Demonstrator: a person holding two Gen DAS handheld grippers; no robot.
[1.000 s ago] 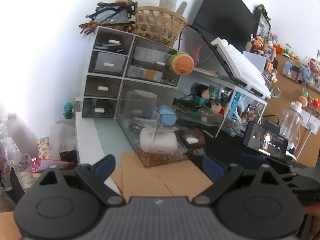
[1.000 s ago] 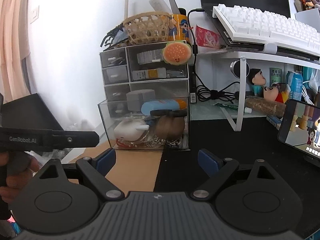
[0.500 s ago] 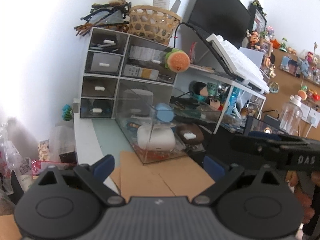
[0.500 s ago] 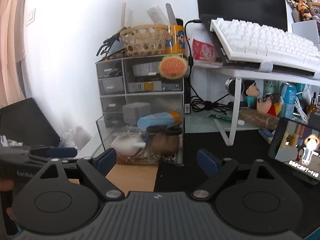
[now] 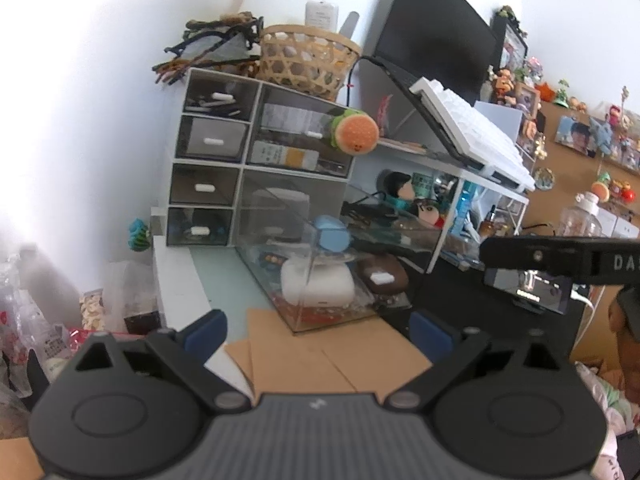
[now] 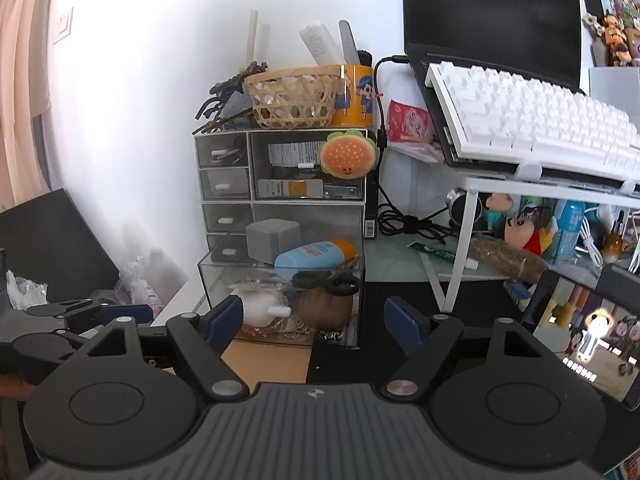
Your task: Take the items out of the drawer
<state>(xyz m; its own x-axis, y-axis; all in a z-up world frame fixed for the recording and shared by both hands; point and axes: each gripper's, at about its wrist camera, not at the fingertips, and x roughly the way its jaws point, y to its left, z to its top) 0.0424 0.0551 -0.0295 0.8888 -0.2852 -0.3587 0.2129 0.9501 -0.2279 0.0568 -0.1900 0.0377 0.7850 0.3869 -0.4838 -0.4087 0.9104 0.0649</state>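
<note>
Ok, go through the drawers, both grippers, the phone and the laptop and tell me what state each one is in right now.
Big clear drawer: pulled out, still full of items.
Small drawers: pushed in.
Left gripper: open, holding nothing.
Right gripper: open, holding nothing, in front of the pulled-out drawer.
Phone: screen on, showing a cartoon.
Laptop: lid open, screen dark.

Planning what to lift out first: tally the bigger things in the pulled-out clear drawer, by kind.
Grey box: 1
Blue bottle: 1
White case: 1
Brown pouch: 1
Black hair ties: 2
Total: 6, with the tangled chains underneath not counted.
</note>
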